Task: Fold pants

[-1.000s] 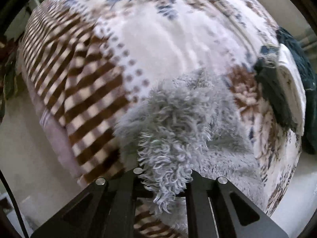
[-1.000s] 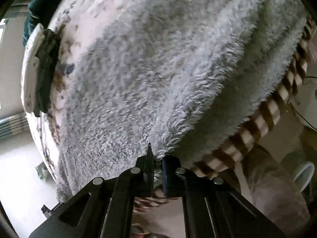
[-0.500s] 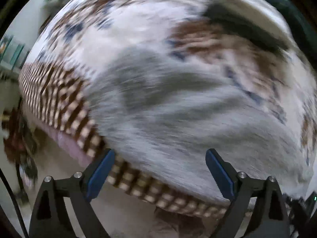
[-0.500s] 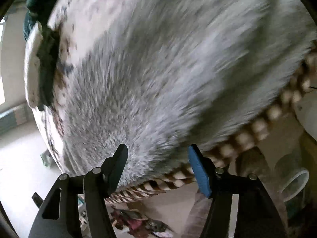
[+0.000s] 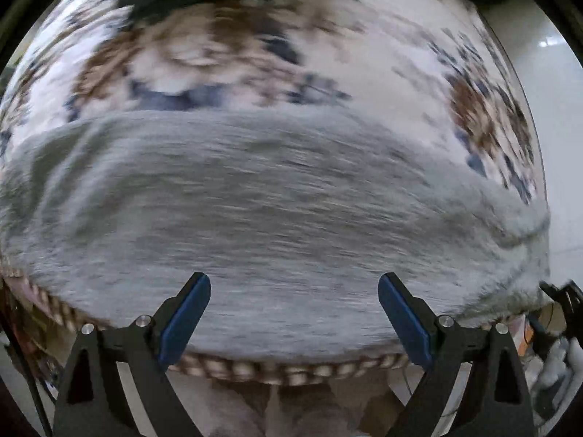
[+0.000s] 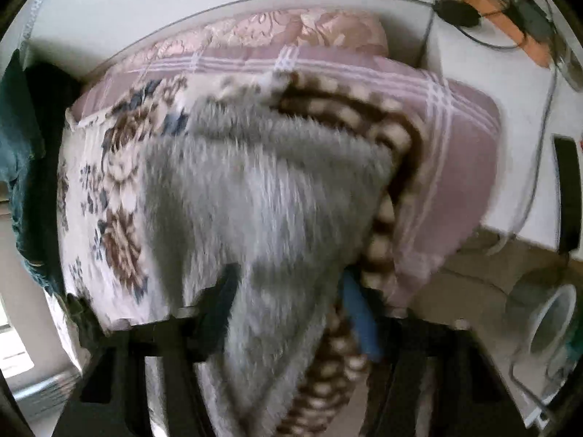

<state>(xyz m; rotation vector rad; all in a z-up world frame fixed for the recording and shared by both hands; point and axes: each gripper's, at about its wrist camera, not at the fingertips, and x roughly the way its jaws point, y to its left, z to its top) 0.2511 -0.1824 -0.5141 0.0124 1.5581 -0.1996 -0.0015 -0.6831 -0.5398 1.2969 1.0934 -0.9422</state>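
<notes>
The grey fluffy pants [image 5: 277, 211] lie spread across the patterned blanket on the bed, reaching its near edge. They also fill the middle of the right wrist view [image 6: 262, 211]. My left gripper [image 5: 293, 313] is open and empty, its blue-padded fingers wide apart over the near edge of the pants. My right gripper [image 6: 291, 306] is open and empty too, hovering over one end of the pants; its fingers are blurred. Both views are motion-blurred.
The floral and brown-checked blanket [image 5: 382, 58] covers the bed, over a pink quilt [image 6: 459, 167]. A dark green cloth [image 6: 22, 167] hangs at the left. Cables and a power strip [image 6: 510, 14] lie on the floor. A white bucket [image 6: 550, 324] stands at right.
Both grippers were shut on the pants a second ago. They have opened, let the pants drop on the bed and swung away to new viewpoints.
</notes>
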